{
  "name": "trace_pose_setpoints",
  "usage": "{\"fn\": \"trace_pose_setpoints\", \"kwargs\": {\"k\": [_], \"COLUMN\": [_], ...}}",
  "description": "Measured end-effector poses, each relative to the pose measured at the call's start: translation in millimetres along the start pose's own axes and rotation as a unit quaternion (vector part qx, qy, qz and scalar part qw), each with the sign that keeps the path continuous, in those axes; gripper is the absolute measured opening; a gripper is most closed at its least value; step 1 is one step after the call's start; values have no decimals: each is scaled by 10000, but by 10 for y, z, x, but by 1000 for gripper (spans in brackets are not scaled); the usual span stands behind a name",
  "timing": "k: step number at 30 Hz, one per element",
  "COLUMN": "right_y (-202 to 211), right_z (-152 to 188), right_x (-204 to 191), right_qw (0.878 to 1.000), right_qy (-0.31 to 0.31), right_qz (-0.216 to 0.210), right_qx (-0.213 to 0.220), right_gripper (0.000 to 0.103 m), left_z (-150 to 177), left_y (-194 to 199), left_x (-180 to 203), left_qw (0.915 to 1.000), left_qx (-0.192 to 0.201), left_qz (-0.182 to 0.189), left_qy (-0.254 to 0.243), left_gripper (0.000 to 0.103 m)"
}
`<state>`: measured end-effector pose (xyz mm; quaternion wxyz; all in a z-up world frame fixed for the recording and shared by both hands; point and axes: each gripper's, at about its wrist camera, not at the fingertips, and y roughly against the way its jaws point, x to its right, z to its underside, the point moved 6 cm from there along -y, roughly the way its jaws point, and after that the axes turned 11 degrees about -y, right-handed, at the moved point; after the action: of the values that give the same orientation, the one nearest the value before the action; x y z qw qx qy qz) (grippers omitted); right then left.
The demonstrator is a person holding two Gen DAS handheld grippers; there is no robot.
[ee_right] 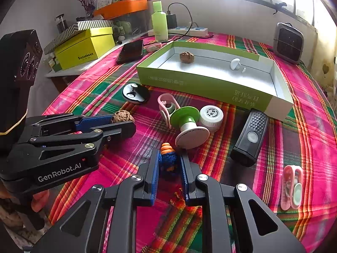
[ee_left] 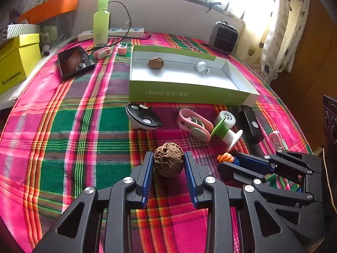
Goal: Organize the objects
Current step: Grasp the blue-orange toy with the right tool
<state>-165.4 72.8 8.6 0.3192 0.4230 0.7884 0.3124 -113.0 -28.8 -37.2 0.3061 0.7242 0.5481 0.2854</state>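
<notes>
left gripper (ee_left: 169, 164) brackets walnut (ee_left: 168, 162) (wrinkled)

Phone (ee_left: 75, 62), heater (ee_left: 224, 37), power strip (ee_left: 126, 32)

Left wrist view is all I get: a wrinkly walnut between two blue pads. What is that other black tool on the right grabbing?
Observer: The right tool is closed on a blue knitted toy with an orange tip.
Operator: Is anything written on my tool?
Observer: Yes. The left tool, gripping the walnut, has "GenRobot.AI" on its side.
Operator: Who is holding it?
Observer: A person; fingers show under its handle.
</notes>
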Motion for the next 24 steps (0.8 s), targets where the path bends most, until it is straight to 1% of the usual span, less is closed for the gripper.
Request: {"fn": "trace_pose_setpoints", "kwargs": {"k": [7,14,17,24], "right_y": [19,85,112,174], "right_z": [14,-17,-32,-83], "right_x": [-41,-48,-50,-84], "right_qw": [9999,9998,9998,9995], "right_qy": [-23,-32,-36,-21], "right_qz": [-120,-155,-154,-203], "right_qx": [-24,80,121,228], "right_gripper": [19,19,19,19], "left_z": [-7,-37,-55,-123], "left_y": [8,43,87,172], "left_x": [11,10,14,37], "left_qw": [10000,10000,9997,9994], "left_qx": [9,45,96,210], "left_qz": [-8,-60,-168,-176], "left_qy": [-16,-48,-118,-189], "left_gripper": [27,28,27,28]}}
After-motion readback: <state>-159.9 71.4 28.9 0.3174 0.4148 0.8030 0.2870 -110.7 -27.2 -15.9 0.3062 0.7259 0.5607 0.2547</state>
